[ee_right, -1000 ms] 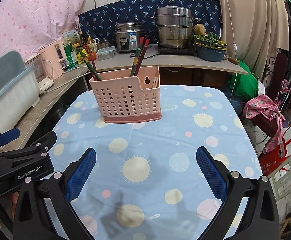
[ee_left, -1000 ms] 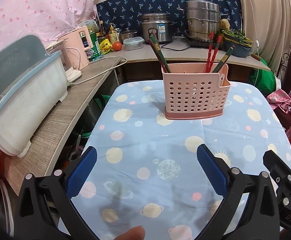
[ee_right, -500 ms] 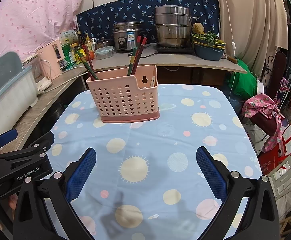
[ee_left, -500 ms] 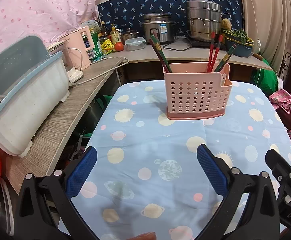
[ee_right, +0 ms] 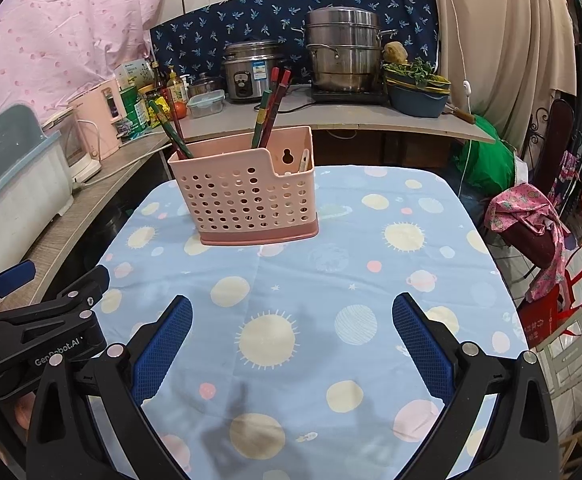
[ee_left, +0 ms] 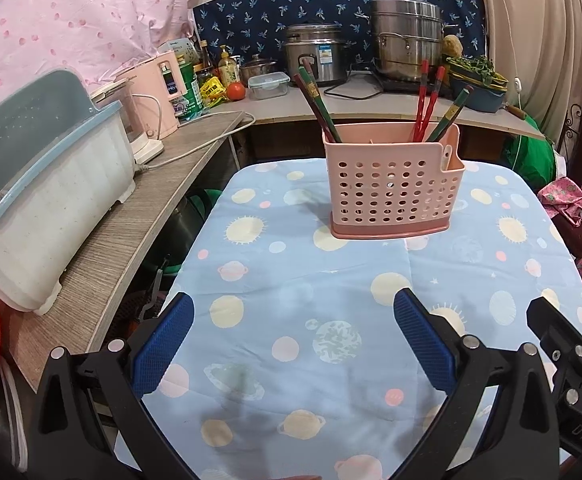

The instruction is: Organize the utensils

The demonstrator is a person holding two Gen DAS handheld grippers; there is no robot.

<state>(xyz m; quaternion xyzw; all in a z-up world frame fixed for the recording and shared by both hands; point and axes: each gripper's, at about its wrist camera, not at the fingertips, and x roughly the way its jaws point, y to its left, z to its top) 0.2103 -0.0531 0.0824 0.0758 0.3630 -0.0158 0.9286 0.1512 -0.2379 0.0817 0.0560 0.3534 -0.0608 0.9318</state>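
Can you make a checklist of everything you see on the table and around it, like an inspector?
Surface: table under a blue planet-print cloth; nothing loose seen on it.
Job's things: pink perforated plastic utensil basket standing upright, red and green chopsticks leaning inside.
Clutter: white and blue plastic bin, pink kettle, steel rice cooker, stacked steel steamer pot on the counters.
Grippers: left gripper and right gripper open, empty.
Cables: white cord along the counter.
Surroundings: beige curtain, floral pink bag.
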